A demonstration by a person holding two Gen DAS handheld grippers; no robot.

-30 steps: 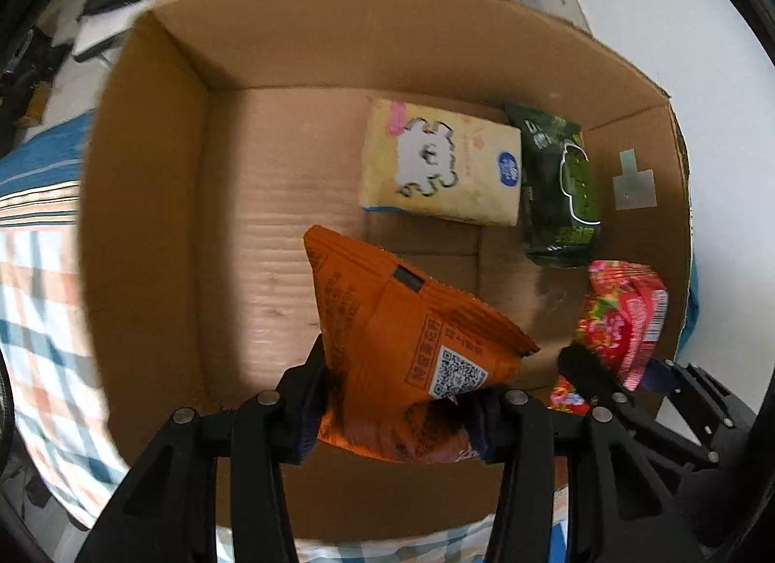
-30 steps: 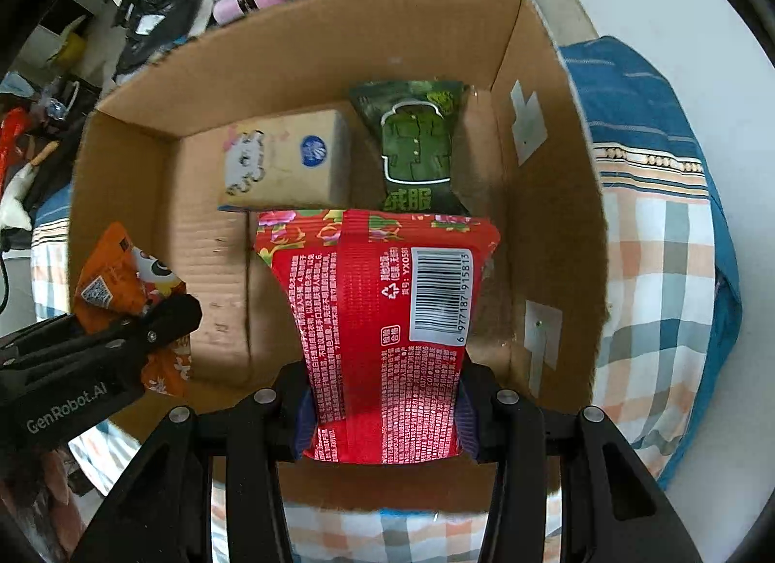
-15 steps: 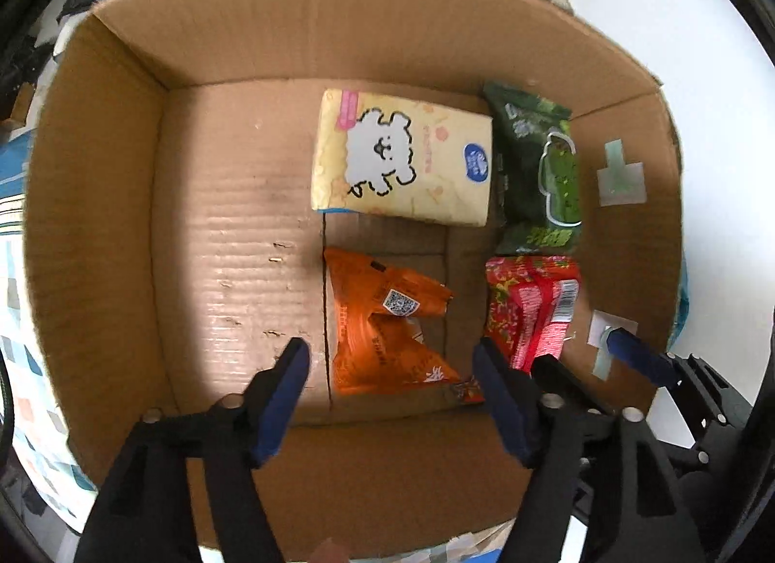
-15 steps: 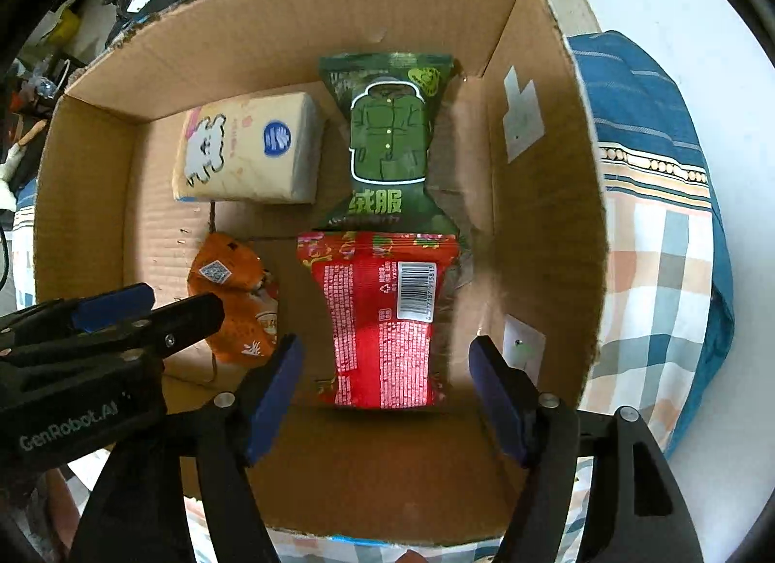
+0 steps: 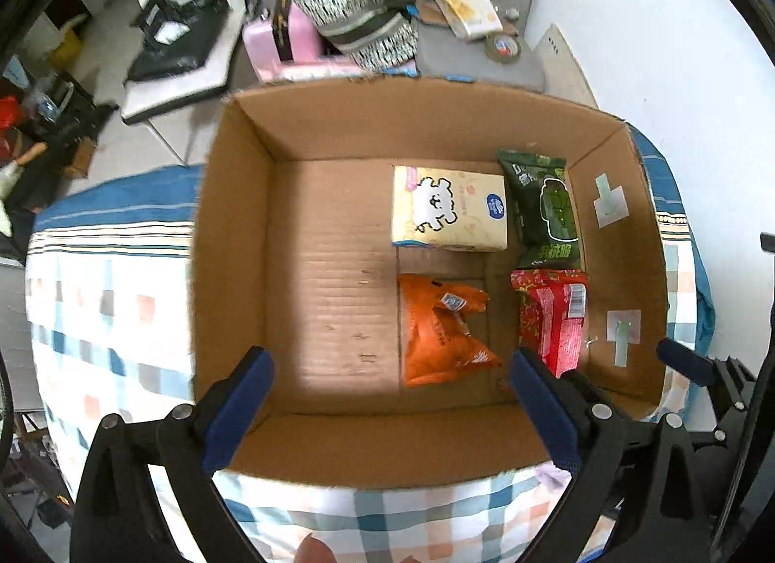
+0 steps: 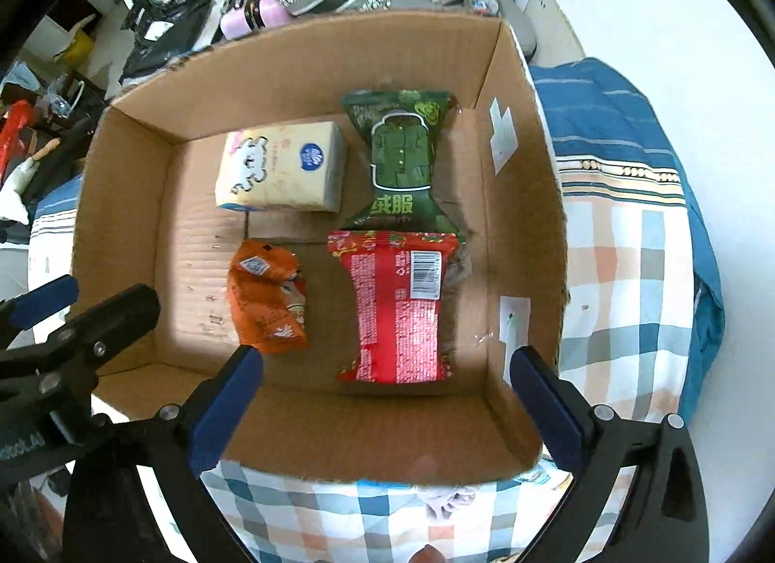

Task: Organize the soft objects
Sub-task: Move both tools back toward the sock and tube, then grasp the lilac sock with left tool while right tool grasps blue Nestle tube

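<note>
Cardboard box (image 5: 232, 243) open-topped on a checked and striped bedcover (image 5: 111, 301), four soft packs lying flat on its floor. Cream tissue pack (image 5: 448, 209) with a cartoon dog print toward the box's far wall, right of centre. Green snack pack (image 5: 545, 209) just beside it on the right, close to the right wall. Orange pouch (image 5: 438, 330) nearer the near wall, crumpled, directly in front of the tissue pack with a strip of bare cardboard between. Red pack (image 5: 554, 316) beside the orange pouch on the right, its far end touching or slightly overlapping the green pack's near end, barcode side up in the right wrist view (image 6: 397, 306). Left half of the box floor bare corrugated board. Paper tape patches (image 5: 610, 199) on the inside of the right wall.

Left gripper (image 5: 387, 403) above the box's near wall, blue-padded fingers (image 5: 237, 408) spread wide, holding nothing. Right gripper (image 6: 387, 398) likewise over the near wall, jaws wide apart and empty, red pack lying between and beyond the fingertips, untouched. Left gripper's black body (image 6: 82, 335) visible at the left edge of the right wrist view, outside the box's left wall.

Beyond the far wall, clutter: pink case (image 5: 286, 49), black-and-white patterned bag (image 5: 368, 15), white chair (image 5: 189, 30) with a black bag.
</note>
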